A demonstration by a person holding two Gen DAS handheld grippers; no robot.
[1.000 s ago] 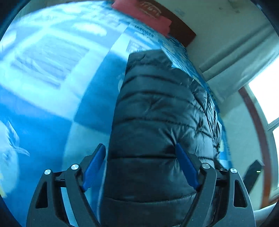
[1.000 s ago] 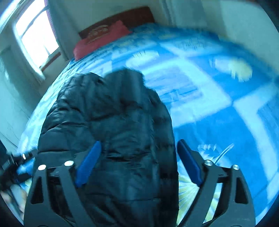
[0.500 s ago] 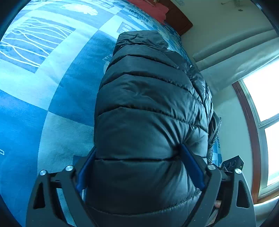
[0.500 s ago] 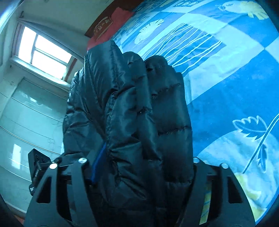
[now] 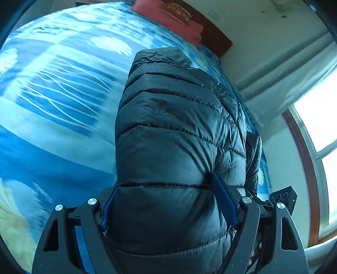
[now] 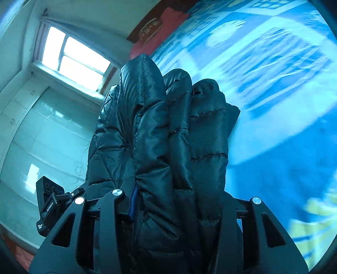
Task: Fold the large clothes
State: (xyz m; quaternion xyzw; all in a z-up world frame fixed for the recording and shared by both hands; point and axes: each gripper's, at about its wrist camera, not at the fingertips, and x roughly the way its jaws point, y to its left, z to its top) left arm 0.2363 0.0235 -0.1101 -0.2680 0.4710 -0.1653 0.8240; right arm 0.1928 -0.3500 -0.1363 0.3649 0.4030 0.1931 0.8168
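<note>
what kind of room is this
Most likely a bedroom: a bed with a blue patterned bedspread, a red pillow against a wooden headboard, and a curtained window.

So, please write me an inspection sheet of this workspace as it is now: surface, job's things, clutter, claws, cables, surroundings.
Surface: bed with blue patterned bedspread.
Job's things: black puffer jacket, bunched, held up above the bed at both ends.
Clutter: red pillow at the wooden headboard.
Claws: left claw shut on the jacket, blue pads pressing its quilting; right claw shut on gathered jacket folds.
Cables: nothing seen.
Surroundings: bright window, curtain, pale wall cabinets.
</note>
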